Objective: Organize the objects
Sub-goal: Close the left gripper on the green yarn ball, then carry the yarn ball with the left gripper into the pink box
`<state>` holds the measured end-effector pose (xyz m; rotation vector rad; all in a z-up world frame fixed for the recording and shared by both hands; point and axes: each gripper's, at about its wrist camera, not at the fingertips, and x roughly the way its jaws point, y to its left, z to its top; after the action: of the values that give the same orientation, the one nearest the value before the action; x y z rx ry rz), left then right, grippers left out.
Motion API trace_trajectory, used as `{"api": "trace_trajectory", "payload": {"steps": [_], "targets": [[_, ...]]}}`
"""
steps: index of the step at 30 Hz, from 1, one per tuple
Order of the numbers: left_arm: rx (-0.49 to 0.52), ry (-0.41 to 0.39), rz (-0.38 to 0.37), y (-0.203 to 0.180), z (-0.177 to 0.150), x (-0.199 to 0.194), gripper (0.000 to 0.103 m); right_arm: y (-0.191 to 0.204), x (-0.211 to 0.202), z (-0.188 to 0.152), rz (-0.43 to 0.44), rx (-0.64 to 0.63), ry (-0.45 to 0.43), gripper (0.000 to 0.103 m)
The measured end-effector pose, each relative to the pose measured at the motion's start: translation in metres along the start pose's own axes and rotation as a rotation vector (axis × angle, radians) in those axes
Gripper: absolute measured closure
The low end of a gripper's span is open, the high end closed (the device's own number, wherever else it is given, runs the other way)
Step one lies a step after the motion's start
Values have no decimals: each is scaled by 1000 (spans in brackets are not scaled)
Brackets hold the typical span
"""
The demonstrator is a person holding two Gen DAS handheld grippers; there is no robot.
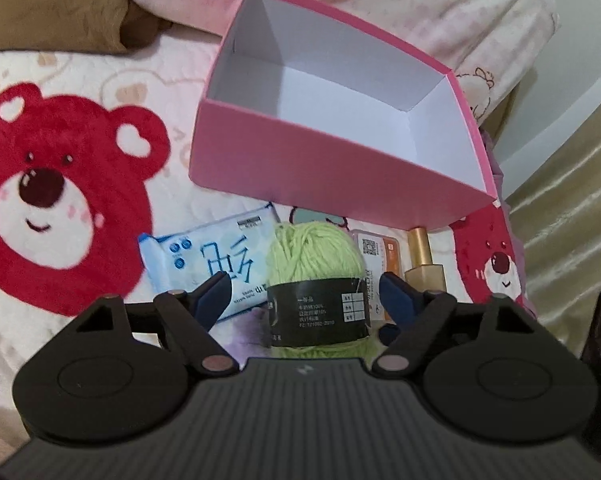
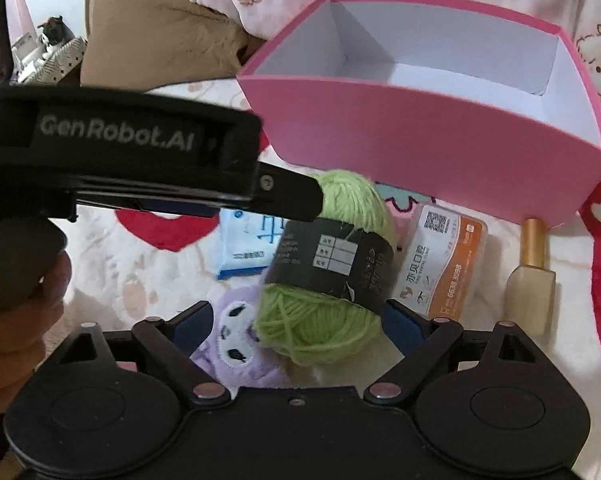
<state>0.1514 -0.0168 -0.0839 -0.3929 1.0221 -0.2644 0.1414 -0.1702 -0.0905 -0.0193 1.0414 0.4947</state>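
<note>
From the left wrist, the left gripper (image 1: 300, 296) has its jaws spread either side of the green yarn ball (image 1: 314, 276), apparently not pressing it. The yarn lies on the bear-print blanket (image 1: 72, 200), between a blue wipes pack (image 1: 216, 264) and an orange card (image 1: 380, 248), just before the empty pink box (image 1: 300, 152).

From the right wrist, the right gripper (image 2: 300, 320) also straddles the yarn, jaws spread; a gold-capped bottle (image 2: 532, 264) lies to the right.
</note>
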Motion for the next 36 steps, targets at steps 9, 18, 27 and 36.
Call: {"api": "trace_trajectory", "payload": {"steps": [9, 18, 27, 36], "targets": [[-27, 11, -53, 12, -12, 26, 39, -6, 21, -3, -47, 19, 9, 25], [-37, 4, -129, 10, -18, 28, 51, -5, 12, -7, -89, 6, -20, 39], [47, -84, -165, -14, -14, -20, 51, 6, -38, -8, -99, -31, -147, 38], [153, -144, -165, -70, 28, -60, 51, 1, -101, 11, -150, -55, -322, 38]]}}
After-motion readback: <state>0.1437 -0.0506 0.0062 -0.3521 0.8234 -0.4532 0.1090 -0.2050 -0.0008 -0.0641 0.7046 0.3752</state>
